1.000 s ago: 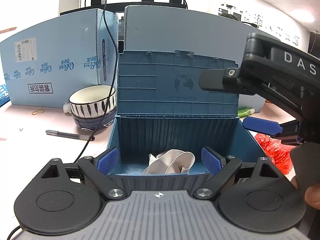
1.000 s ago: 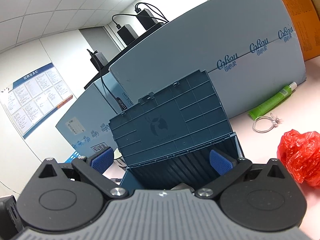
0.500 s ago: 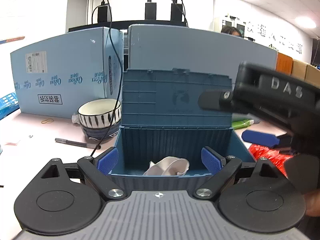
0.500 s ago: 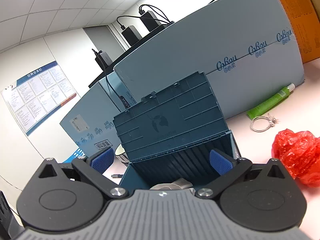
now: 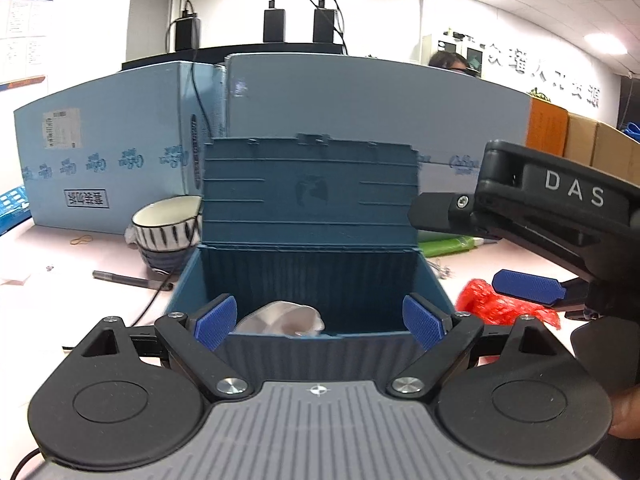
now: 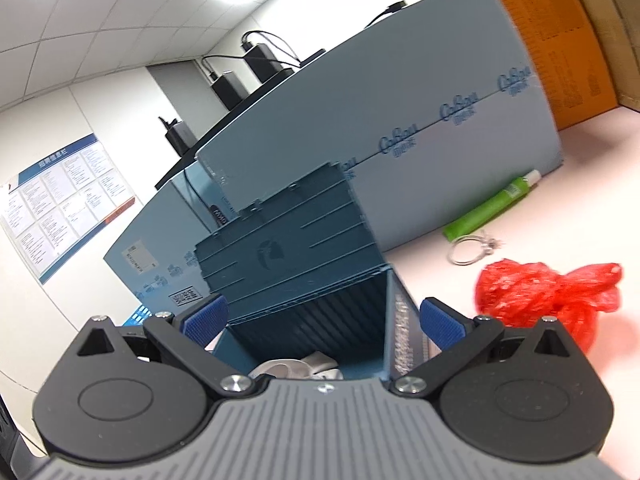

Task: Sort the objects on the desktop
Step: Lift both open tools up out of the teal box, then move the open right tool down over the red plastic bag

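I hold both grippers wide and empty; the red bag [image 6: 548, 296] lies right of my right gripper [image 6: 322, 316], nearer than my left gripper [image 5: 318, 322].

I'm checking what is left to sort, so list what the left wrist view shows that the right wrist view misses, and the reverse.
Only the left wrist view: the striped bowl, the pen, the rubber band and the right tongs seen from the side.

Only the right wrist view: the wall poster legible and the whole metal ring.

Both: the open blue box holding a whitish item, the red bag and the green tube.
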Tool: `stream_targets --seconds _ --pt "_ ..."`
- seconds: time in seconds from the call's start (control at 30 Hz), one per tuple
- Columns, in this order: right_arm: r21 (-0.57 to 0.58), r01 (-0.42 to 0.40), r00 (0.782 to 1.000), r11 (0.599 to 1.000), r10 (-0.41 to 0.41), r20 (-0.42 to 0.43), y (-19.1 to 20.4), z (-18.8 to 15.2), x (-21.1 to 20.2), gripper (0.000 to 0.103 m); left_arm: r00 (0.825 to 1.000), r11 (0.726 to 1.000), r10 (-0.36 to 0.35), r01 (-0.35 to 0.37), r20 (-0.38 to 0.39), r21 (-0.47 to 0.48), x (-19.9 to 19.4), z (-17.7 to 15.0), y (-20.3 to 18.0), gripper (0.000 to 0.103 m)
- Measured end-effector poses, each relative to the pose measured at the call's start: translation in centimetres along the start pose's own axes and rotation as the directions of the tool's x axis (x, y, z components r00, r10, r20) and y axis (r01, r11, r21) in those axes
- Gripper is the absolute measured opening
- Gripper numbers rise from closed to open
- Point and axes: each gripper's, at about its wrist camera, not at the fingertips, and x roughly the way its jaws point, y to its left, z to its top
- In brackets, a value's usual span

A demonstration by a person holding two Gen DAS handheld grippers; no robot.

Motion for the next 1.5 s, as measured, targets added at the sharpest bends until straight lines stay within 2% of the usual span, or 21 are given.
stream_targets --seconds 0.37,0.57,1.0,1.27,1.5 --pt "0.036 0.053 0.999 0.998 -0.053 0.006 -2.8 0.3 -1.7 0.103 0.998 0.998 -0.056 0.057 -0.02 0.03 0.5 -0.8 -3.4 0.089" --pt "0.055 0.089 0.996 0.994 -0.09 0.009 -4.3 0.6 -2.5 0.103 0.992 0.992 -0.123 0.124 -0.025 0.033 0.7 -1.2 -5.0 0.089" --pt "0.126 0.199 0.98 0.972 -0.201 0.004 -8.0 0.2 -4.7 0.103 0.955 0.954 -0.289 0.293 -0.062 0.058 0.9 -2.3 -8.4 0.089" --pt "0.168 0.238 0.968 0.957 -0.247 0.033 -9.9 0.6 -6.0 0.103 0.931 0.929 -0.352 0.36 -0.094 0.086 1.7 -2.4 -10.0 0.089" --pt "0.205 0.29 0.954 0.935 -0.299 0.017 -11.5 1.3 -6.2 0.103 0.914 0.913 -0.379 0.395 -0.149 0.099 3.0 -2.5 -11.1 0.089"
